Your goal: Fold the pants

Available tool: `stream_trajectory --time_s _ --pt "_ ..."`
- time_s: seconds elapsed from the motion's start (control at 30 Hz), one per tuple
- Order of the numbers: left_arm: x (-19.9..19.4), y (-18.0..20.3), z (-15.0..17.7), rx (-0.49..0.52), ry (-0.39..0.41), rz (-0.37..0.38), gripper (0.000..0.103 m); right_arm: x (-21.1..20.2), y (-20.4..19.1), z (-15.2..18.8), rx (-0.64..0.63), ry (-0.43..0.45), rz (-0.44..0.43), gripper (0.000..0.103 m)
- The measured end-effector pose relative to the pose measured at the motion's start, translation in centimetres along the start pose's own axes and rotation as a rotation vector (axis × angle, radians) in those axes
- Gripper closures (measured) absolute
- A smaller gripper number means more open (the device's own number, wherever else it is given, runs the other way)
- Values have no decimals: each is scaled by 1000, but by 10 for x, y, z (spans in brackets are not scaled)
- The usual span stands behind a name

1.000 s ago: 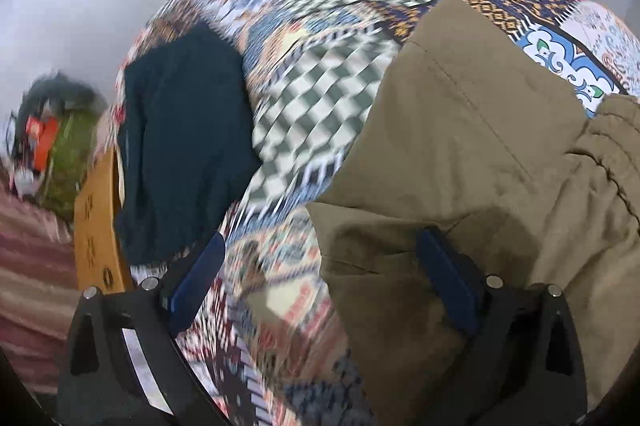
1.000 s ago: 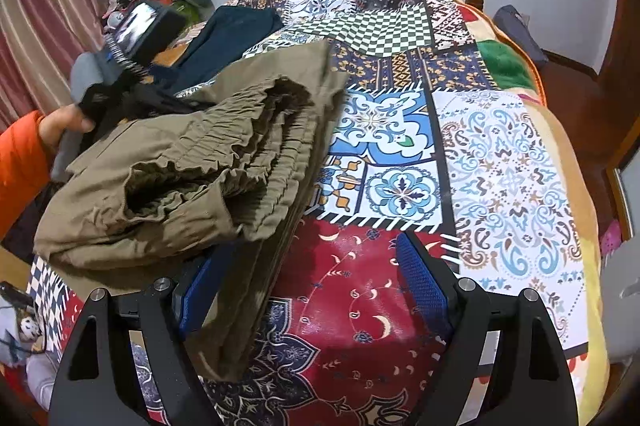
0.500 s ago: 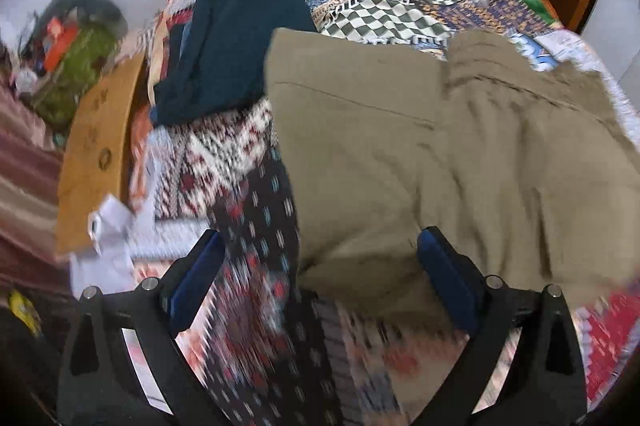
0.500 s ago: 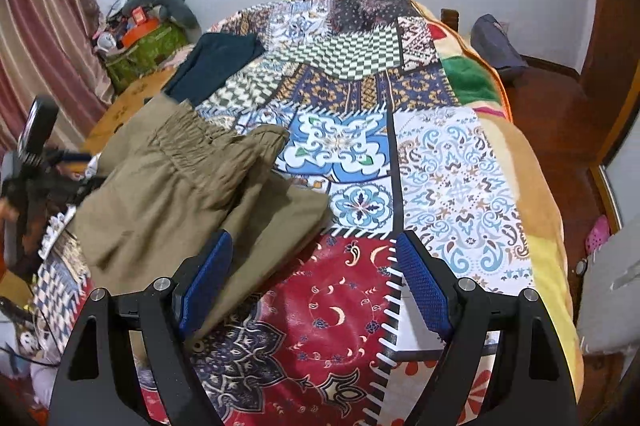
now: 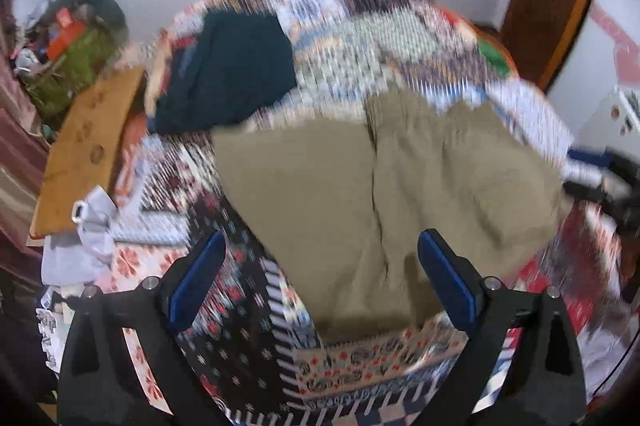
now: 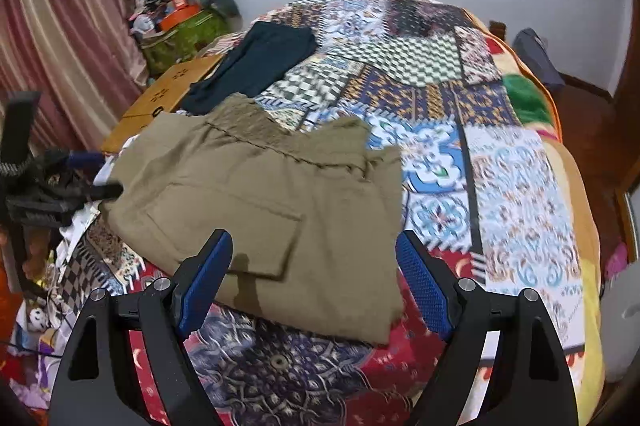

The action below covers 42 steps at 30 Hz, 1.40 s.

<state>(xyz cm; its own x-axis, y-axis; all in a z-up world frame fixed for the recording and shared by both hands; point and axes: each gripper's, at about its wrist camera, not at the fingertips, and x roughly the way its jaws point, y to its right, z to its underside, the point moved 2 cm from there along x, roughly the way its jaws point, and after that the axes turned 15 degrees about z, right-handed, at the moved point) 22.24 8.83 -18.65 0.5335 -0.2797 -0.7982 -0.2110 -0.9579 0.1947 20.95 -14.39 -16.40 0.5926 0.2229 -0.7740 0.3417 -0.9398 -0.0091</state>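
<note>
1. Khaki pants lying folded on patchwork bedspread, near dark garment.
2. Left gripper and right gripper both hovering wide, holding nothing.
3. Next: likely checking and squaring the fold.

- Black, angular finger arms are seen on the left gripper and the right gripper.
- Blue textured pads are fitted on the inner faces.
- Round silver screws are set at the finger joints.
</note>
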Motion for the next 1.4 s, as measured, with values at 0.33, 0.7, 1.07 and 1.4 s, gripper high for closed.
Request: stream_trajectory --time_s 0.33,0.7,1.07,1.4 --pt "23 18 -70 15 53 80 5 31 -22 -49 -19 5 -82 30" --pt "101 -7 -29 -36 -142 165 12 84 -12 -16 -15 -148 -160 36" --pt "64 -19 -1 -28 -119 196 12 69 13 0 55 -168 -150 35" --pt "35 -30 29 -31 -110 117 11 54 33 22 63 -167 -89 35"
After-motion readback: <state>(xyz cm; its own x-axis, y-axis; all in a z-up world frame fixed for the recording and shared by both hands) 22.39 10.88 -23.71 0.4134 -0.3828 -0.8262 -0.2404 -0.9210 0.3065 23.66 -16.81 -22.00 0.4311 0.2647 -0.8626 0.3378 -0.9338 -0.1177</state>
